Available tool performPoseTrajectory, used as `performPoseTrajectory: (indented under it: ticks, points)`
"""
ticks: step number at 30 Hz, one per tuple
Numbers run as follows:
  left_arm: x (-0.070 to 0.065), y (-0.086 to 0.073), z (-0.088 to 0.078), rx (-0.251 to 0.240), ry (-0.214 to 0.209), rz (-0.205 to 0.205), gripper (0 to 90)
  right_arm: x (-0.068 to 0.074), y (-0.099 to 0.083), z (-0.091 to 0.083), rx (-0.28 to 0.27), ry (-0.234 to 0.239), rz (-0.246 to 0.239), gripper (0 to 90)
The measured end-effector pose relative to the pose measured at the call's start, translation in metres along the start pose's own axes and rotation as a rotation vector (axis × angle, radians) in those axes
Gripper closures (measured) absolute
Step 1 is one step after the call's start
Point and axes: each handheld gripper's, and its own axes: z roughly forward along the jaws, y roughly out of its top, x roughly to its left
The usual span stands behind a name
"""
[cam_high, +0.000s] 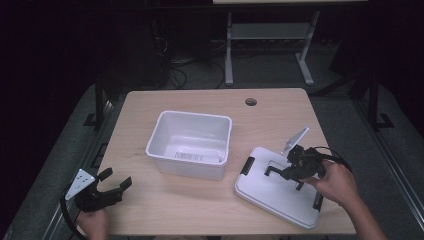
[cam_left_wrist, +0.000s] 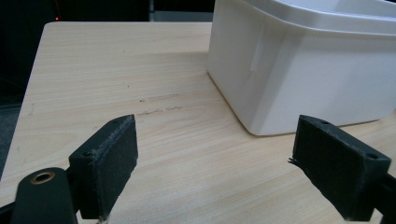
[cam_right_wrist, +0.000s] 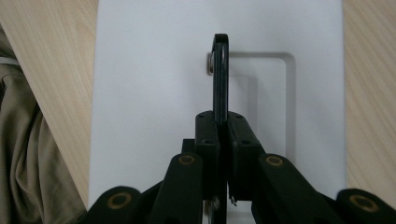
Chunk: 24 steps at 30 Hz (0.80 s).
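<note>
In the left gripper view the white bin (cam_left_wrist: 299, 65) runs off the top and right edges, so its inside and far walls are cut away. In the right gripper view the lid (cam_right_wrist: 154, 93) is cropped at top and bottom, and the right tool (cam_right_wrist: 219, 135) covers the lower part of its black handle (cam_right_wrist: 220, 79). From the high view, the label inside the bin (cam_high: 192, 155) is too small to read.

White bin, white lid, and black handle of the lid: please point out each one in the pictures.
white bin (cam_high: 172, 129): high view, left inner wall.
white lid (cam_high: 260, 192): high view, bare flat top.
black handle (cam_right_wrist: 220, 74): right gripper view, upright bar above the jaws.
</note>
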Motion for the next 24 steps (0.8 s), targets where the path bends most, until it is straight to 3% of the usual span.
performPoseTrajectory:
  ticks: [24]
  points:
    - [0.000,0.000,0.001,0.002,0.002,-0.003,13.2,0.003,0.012,-0.035,-0.026,-0.029,-0.022,84.4]
